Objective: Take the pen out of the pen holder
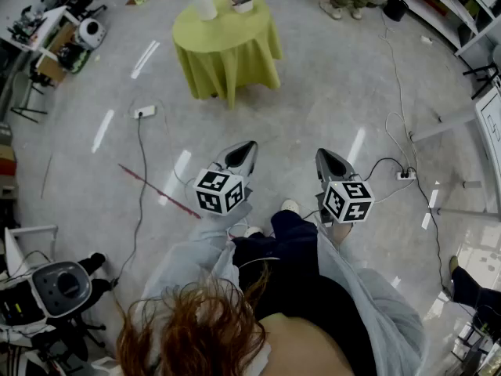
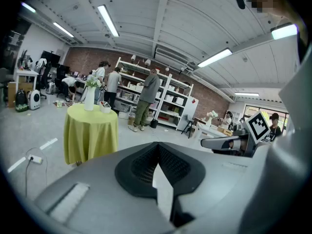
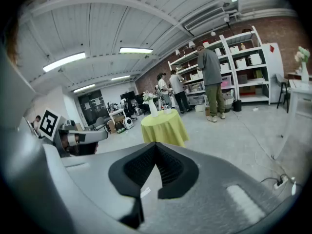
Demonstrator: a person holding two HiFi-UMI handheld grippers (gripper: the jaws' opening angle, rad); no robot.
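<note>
A round table under a yellow-green cloth [image 1: 225, 41] stands some way ahead on the grey floor. On it are a white vase [image 1: 203, 2] and a small white pen holder [image 1: 241, 1] with pens in it. Both grippers are held well short of the table, in front of the person's body. The left gripper [image 1: 244, 149] and the right gripper [image 1: 325, 157] are shut with nothing in them. The left gripper view has the table [image 2: 91, 130] at its left with the pen holder [image 2: 105, 107] beside the vase [image 2: 89, 99]. The right gripper view shows the table [image 3: 163, 126] straight ahead.
A power strip [image 1: 144, 112] and cables lie on the floor left of the table, and a red stick [image 1: 153, 186] lies nearer. Several people stand at white shelves [image 2: 146, 99] behind the table. Equipment crowds the left edge [image 1: 47, 288]; another power strip [image 1: 405, 175] lies at right.
</note>
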